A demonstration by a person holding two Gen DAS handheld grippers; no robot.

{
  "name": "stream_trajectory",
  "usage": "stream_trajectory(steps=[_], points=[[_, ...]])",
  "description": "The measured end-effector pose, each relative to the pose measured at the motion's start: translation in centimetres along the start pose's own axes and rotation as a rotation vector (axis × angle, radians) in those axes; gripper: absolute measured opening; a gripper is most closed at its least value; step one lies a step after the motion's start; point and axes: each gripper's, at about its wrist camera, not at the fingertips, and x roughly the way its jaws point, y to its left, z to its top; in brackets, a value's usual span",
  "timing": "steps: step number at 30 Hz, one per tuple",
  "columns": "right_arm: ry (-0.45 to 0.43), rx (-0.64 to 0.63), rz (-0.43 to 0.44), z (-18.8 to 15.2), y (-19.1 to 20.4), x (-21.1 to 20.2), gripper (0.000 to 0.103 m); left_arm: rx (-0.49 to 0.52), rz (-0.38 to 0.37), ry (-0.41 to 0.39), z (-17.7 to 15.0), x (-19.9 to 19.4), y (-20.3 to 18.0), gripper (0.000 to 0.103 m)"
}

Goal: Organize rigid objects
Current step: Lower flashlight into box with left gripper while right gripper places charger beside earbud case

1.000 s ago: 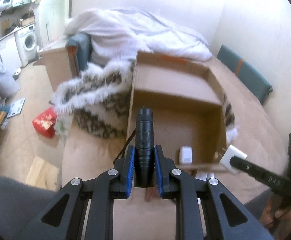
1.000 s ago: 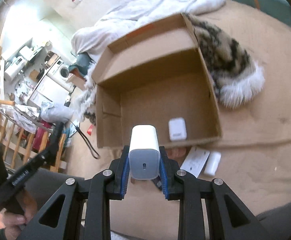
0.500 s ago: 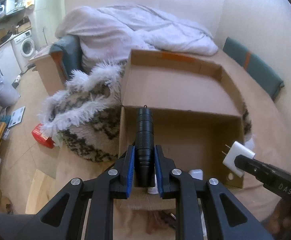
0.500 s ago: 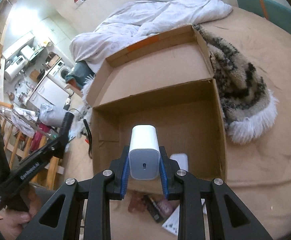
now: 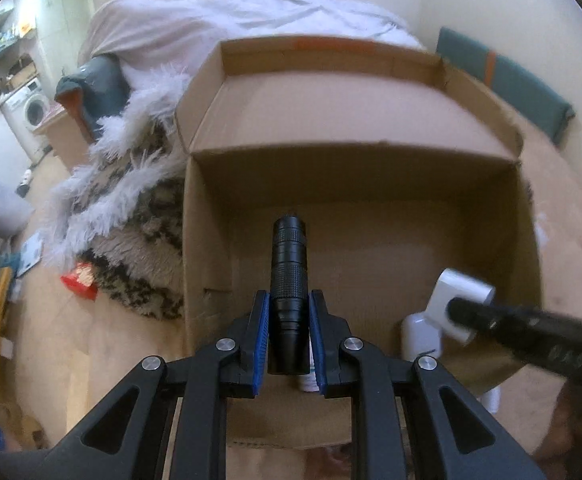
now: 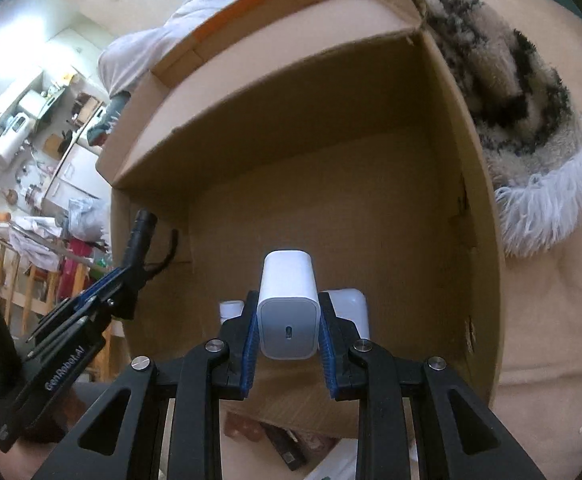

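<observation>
Fingers [image 5: 260, 332] clench the flashlight [image 5: 289, 280] between them; right fingers [image 6: 248, 344] clench the charger [image 6: 288, 312].

Box [image 6: 331, 208] open-topped — floor (mostly) bare.

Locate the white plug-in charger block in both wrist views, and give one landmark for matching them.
Left wrist view: white plug-in charger block at lower right, clamped in the right gripper, over the box.
Right wrist view: bottom centre, between the blue pads.
Shared landmark: the open brown cardboard box.
</observation>
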Motion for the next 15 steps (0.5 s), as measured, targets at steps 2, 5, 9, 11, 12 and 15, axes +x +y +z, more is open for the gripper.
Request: stream_trajectory(steps=[2, 5, 9, 11, 12, 15], points=[[0.001, -0.002, 0.007, 0.4, 0.0, 0.4, 0.028, -0.019, 0.010, 0.030, -0.1, 0.5, 0.3, 0.017], [0.031, -0.009, -0.010, 0.7, 0.0, 1.7, 0.028, -0.048, -0.002, 0.069, -0.3, 1.4, 1.0, 0.017], [0.098, -0.006, -0.030, 0.2, 0.0, 3.8, 0.028, -0.040, -0.001, 0.107, -0.9, 2.5, 1.1, 0.017], [0.119, -0.008, -0.027, 0.1, 0.2, 4.4, 0.028, -0.041, 0.000, 0.130, -1.1, 3.1, 1.1, 0.017], [0.125, -0.014, -0.030, 0.1, 0.3, 4.6, 0.028, -0.038, 0.001, 0.138, -1.2, 3.4, 1.0, 0.017], [0.140, -0.016, -0.029, 0.2, 0.5, 5.2, 0.028, -0.028, 0.007, 0.154, -1.5, 4.0, 0.7, 0.017]])
